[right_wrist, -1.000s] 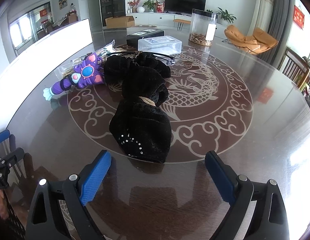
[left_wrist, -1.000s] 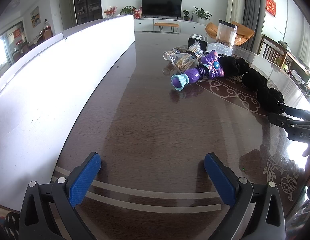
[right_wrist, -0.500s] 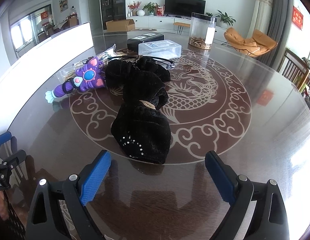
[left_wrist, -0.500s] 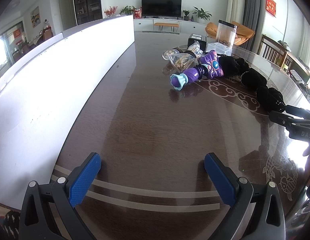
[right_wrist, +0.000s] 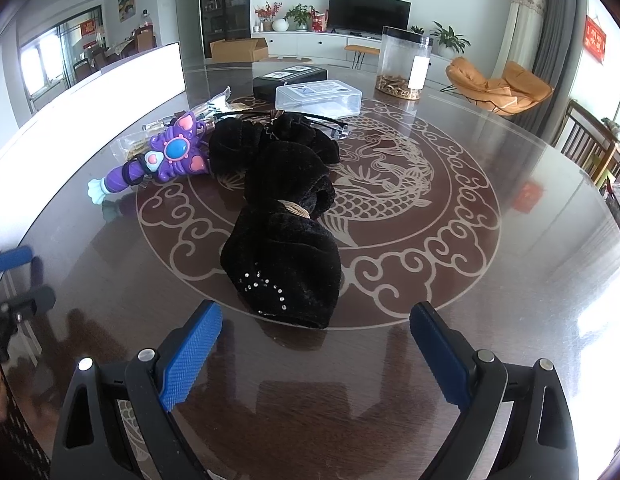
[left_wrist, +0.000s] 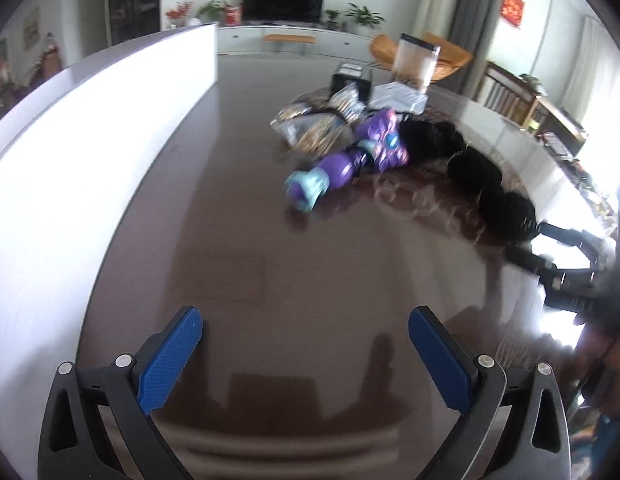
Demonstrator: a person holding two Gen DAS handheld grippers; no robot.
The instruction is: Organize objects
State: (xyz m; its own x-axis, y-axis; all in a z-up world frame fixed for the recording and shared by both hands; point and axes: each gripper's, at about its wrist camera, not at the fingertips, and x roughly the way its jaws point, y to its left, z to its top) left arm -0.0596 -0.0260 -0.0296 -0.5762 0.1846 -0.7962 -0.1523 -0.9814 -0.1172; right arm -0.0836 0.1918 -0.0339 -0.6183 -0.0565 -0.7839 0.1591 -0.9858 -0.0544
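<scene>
On the tabletop (right_wrist: 489, 280), a fabric bundle (right_wrist: 286, 248) lies just ahead of the right tongs (right_wrist: 315, 334), stretching away toward the far side. To its left, touching its far end, lies a toy wand (right_wrist: 166, 160), with a plastic packet (right_wrist: 134, 144) behind it. Behind the bundle sit eyeglasses (right_wrist: 310, 118), then a clear lidded box (right_wrist: 317, 96) and a flat case (right_wrist: 290, 78) behind that. A tall clear canister (right_wrist: 403, 64) stands right of the box. A long panel (right_wrist: 90, 96) runs along the tabletop's left edge.
</scene>
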